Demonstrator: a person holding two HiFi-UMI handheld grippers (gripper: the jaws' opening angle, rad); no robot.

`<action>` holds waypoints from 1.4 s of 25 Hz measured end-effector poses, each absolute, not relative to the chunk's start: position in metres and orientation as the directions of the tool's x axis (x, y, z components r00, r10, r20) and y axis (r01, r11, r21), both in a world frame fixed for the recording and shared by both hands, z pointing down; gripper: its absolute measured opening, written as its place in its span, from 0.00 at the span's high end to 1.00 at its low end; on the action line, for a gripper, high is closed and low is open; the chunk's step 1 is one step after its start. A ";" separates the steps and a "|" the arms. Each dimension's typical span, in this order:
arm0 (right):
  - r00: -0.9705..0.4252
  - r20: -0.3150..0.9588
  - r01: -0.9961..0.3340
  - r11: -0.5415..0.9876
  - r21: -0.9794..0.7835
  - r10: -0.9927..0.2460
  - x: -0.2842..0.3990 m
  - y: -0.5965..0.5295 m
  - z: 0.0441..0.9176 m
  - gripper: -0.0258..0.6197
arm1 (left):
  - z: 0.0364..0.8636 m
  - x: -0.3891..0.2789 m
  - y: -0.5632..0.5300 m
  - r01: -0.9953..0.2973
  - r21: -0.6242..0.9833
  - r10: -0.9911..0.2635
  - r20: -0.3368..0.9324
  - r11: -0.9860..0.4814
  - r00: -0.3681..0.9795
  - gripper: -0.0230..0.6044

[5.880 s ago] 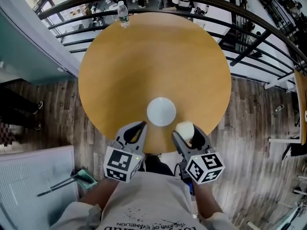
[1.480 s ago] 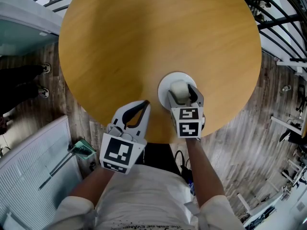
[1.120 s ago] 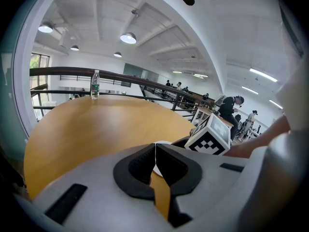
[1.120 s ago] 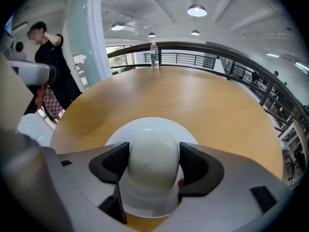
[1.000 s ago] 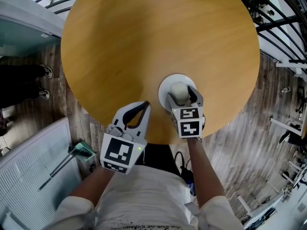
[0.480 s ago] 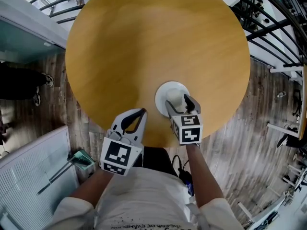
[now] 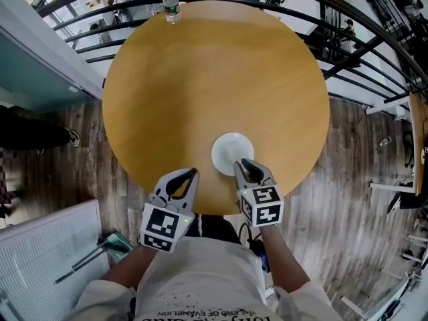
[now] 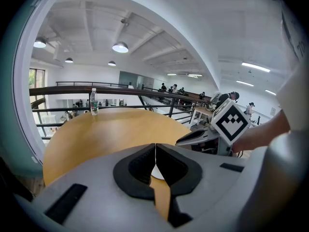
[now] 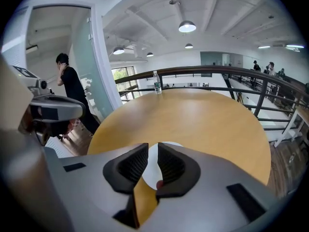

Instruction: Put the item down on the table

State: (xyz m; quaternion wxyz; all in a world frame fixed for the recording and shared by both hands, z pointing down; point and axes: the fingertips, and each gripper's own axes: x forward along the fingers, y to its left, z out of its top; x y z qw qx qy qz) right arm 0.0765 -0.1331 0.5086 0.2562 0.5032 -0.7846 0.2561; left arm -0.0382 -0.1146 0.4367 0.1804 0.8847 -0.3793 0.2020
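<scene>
right gripper [image 9: 153,159]: jaws slightly parted, nothing between | left gripper [image 8: 155,153]: jaws pressed together, empty | item: not distinguishable from white plate [image 7: 232,152] just ahead of right gripper, on counter [image 7: 200,79] | status: release judged done; only pulling clear remains

Smooth, matt wooden table [image 7: 200,79] fills centre frame, with grainy wood-plank floor [image 7: 348,179] at right and clear plastic bottle [image 7: 171,7] at top.
</scene>
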 end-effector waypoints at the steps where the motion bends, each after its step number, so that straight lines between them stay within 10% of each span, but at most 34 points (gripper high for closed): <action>1: -0.372 0.650 -0.917 0.368 -0.150 -0.662 0.076 -0.128 0.500 0.85 | 0.433 -0.038 -0.112 -0.742 0.164 -0.597 0.494 -0.650 0.632 0.93; 35: -0.426 0.481 -0.905 0.363 -0.223 -0.766 0.092 -0.073 0.405 0.92 | 0.386 -0.005 -0.071 -0.690 0.185 -0.565 0.448 -0.700 0.693 0.93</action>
